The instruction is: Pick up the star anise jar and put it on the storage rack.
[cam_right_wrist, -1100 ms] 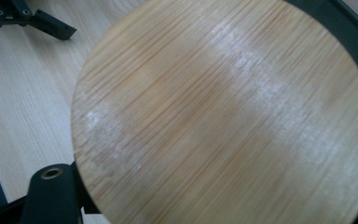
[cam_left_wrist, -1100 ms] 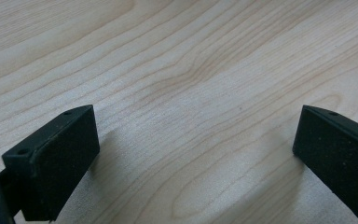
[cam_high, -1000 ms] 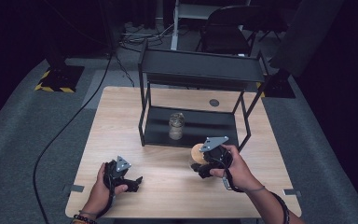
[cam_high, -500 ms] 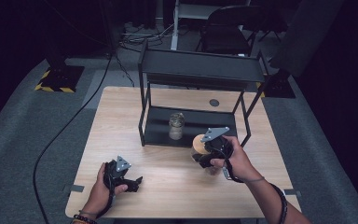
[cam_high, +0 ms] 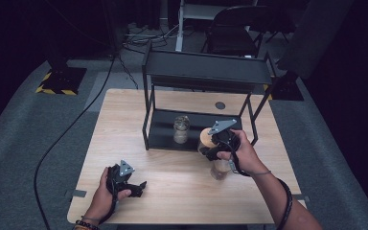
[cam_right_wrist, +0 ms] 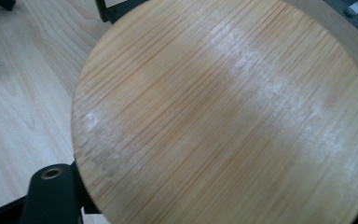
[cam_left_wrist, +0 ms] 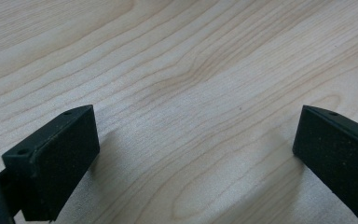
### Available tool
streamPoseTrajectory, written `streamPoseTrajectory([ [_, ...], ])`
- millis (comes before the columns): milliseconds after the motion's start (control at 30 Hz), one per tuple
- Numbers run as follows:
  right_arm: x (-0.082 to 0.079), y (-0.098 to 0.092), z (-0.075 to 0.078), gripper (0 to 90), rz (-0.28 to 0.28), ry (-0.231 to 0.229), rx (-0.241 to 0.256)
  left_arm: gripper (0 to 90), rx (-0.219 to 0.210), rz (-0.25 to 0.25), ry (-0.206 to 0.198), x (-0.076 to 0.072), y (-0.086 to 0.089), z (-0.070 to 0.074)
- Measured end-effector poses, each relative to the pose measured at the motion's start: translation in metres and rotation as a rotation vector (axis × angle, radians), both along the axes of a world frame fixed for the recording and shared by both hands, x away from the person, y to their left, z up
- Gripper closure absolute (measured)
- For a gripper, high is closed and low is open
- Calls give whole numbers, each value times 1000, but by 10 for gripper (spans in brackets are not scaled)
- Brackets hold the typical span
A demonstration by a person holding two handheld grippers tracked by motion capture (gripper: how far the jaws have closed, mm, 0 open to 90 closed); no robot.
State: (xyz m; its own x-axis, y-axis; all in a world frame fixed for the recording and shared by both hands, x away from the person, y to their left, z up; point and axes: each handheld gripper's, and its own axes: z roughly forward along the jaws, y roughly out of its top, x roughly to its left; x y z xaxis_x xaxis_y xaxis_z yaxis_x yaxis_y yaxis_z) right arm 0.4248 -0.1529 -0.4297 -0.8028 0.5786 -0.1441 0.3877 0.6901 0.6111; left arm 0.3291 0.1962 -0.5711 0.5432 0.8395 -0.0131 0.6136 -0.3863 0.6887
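Note:
A round wooden lid (cam_high: 204,137) is clamped in my right gripper (cam_high: 211,144), near the front right of the black shelf rack (cam_high: 206,72). In the right gripper view the lid's (cam_right_wrist: 223,112) grain face sits close up, with one black finger (cam_right_wrist: 51,196) at its lower left edge. Just below that hand a clear glass jar (cam_high: 219,169) stands on the table. A second glass jar (cam_high: 181,128) stands on the rack's lower shelf. My left gripper (cam_high: 140,187) rests on the table at the front left, and its jaws stand wide apart (cam_left_wrist: 196,158) over bare wood.
The light wooden table (cam_high: 124,124) has a small dark round disc (cam_high: 220,105) behind the rack. A black cable (cam_high: 72,129) runs over the grey floor at the left. A dark chair (cam_high: 239,24) stands beyond the table.
My right gripper has carried the wooden lid up and away from me, toward the rack's lower shelf. The left gripper has stayed where it was.

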Motion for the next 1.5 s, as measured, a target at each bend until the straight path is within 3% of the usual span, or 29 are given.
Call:
streamPoseTrajectory([
  [700,40,2,-20,248,-41,9,2,0,0,0,0,0,0,0],
  [1500,72,11,-43,248,-29,-6,-13,0,0,-1,0,0,0,0],
])
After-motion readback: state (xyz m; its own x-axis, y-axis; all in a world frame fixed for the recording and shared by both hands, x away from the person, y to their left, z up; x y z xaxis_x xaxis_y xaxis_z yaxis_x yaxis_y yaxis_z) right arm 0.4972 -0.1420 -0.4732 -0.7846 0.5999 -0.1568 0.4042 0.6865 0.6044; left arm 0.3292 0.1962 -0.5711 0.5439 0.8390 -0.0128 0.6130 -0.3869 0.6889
